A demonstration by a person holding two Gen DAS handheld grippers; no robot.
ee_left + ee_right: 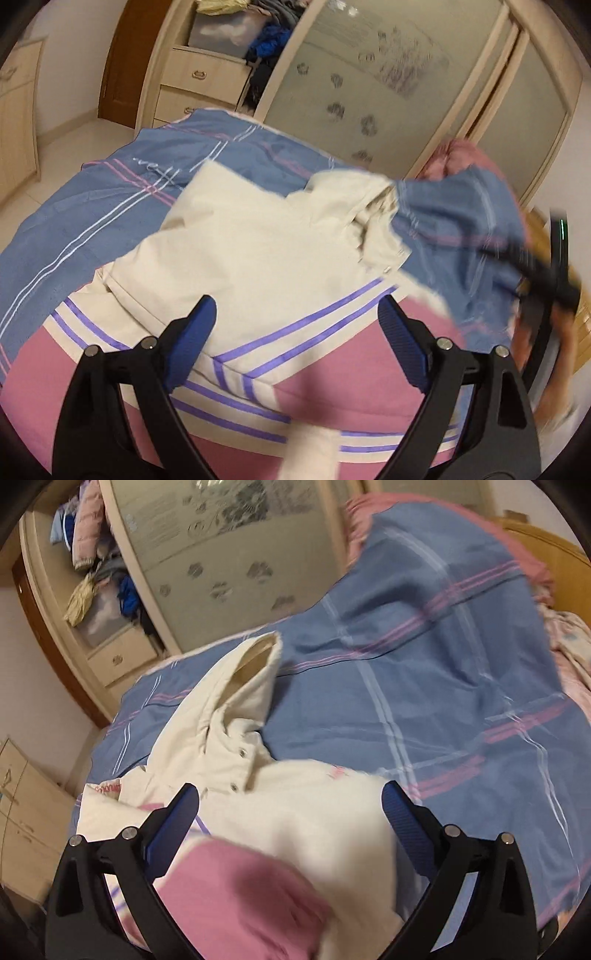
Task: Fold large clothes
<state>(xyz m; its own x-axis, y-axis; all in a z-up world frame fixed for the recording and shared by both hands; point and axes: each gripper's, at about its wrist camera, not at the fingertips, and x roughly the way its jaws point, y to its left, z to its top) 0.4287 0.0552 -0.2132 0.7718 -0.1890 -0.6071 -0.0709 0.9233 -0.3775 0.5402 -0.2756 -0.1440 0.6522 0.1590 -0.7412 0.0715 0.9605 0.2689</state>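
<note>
**A:** Largest first: what holds what?

**B:** A pale wood wardrobe with frosted, flower-patterned sliding doors (373, 85) stands past the far side of the bed. Its open bay (258, 44) is stuffed with a jumble of blue, grey and pink clothing. Below and beside that heap sit cream drawers with metal handles (199, 79), shut.

**A:** And the surface?

**B:** A blue bedcover crossed by pink and white stripes (424, 672) spreads over the bed. A rumpled pink blanket (373, 507) lies along its far edge, and a yellow wooden headboard (546, 546) shows behind that. A brown wooden door (125, 62) is beside the wardrobe, and a light wood cabinet (26, 812) stands against the wall.

**A:** Where is the garment?

**B:** The cream hooded jacket with a pink lower half and purple stripes (258, 251) lies spread on the bedcover, its hood (240, 686) pointing toward the wardrobe. Metal snaps show at the collar.

**A:** The grippers?

**B:** The left gripper (297, 332) hovers over the striped band with its blue-padded jaws apart, gripping nothing. The right gripper (290, 819) hangs above the cream shoulder and a blurred pink fold, jaws likewise spread wide, nothing clamped. In the left wrist view, the right gripper is a motion-blurred dark streak at the frame's edge.
</note>
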